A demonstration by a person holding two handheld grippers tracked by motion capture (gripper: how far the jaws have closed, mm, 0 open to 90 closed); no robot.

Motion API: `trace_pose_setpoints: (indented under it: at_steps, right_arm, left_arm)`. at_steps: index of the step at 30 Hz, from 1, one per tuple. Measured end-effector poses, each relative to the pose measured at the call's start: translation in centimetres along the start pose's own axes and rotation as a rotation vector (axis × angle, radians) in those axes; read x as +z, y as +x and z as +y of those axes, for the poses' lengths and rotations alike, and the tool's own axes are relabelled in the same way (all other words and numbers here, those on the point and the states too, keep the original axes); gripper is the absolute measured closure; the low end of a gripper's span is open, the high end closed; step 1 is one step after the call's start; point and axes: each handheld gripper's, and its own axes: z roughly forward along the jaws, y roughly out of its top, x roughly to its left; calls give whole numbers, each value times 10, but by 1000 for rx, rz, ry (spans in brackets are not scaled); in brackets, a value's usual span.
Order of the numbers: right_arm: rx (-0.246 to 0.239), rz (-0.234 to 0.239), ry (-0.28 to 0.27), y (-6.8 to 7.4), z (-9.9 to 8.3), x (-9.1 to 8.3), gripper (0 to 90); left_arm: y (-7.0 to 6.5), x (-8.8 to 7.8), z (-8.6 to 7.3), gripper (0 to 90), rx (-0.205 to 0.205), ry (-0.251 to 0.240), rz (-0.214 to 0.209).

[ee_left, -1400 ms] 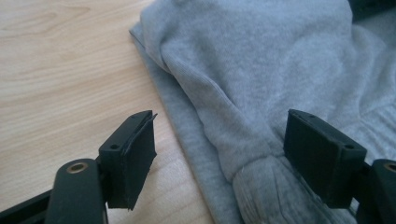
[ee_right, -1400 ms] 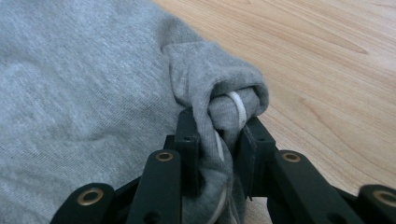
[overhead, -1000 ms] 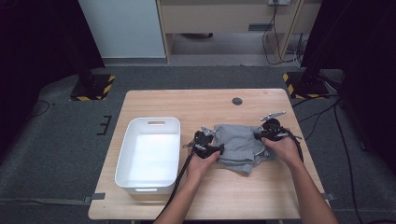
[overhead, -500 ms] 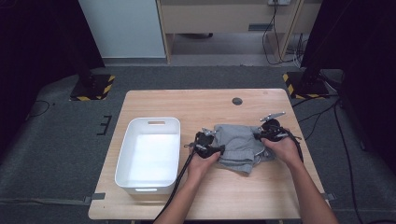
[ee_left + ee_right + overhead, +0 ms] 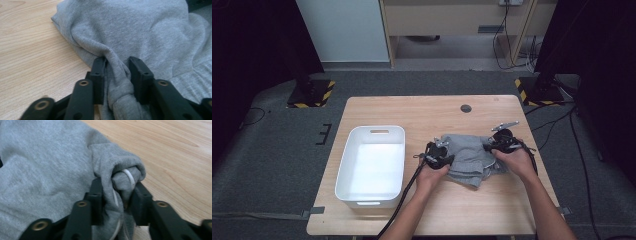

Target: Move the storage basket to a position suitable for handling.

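While a pale wooden counter [image 5: 412,107] stands on grey carpet between dark curtains, a person works at its near edge with a claw in each hand, and the job in hand appears to be gathering a grey sweatshirt [image 5: 468,155] for the empty white plastic bin [image 5: 371,131] that sits well to its left. That garment lies crumpled on the right half of the counter, bunched between the two hands and apart from the bin. Seen close up, the left claw [image 5: 117,67], whose jaws have just been closing, is clamped on a thick twisted fold [image 5: 117,75] at the garment's left edge, the pads pressing cloth on both sides. At the opposite edge the right claw [image 5: 117,192], whose jaws have just been opening a little, has a rolled hem and a white drawstring [image 5: 128,176] wedged between its pads, which seem to touch the cloth on both sides, so the grip looks held, though only loosely. Doing this step well likely means firming that right-hand hold first, since a slack pinch on a cord could slip, then raising both sides together and level so the middle does not sag and drag across the wood, and carrying the bundle left until it hangs fully over the bin's rim before letting go. A small dark disc [image 5: 466,108] rests near the far edge, clear of the work.
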Motion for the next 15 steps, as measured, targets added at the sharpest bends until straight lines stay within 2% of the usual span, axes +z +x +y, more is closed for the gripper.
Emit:
trace_pose_setpoints:
  at_steps: [6, 9, 11, 15]
  right_arm:
    - [18, -33, -24, -3, 6, 1, 371]
    - [54, -1, -28, -5, 6, 5, 319]
    - [60, 9, -18, -4, 6, 7, 301]
    - [74, 20, -6, -3, 5, 12, 280]
  left_arm:
    - [3, 0, 2, 743, 7, 8, 1]
    - [7, -1, 4, 761, 22, 0, 48]
    - [10, -1, 4, 765, 11, 0, 51]
    - [12, -1, 5, 766, 16, 3, 57]
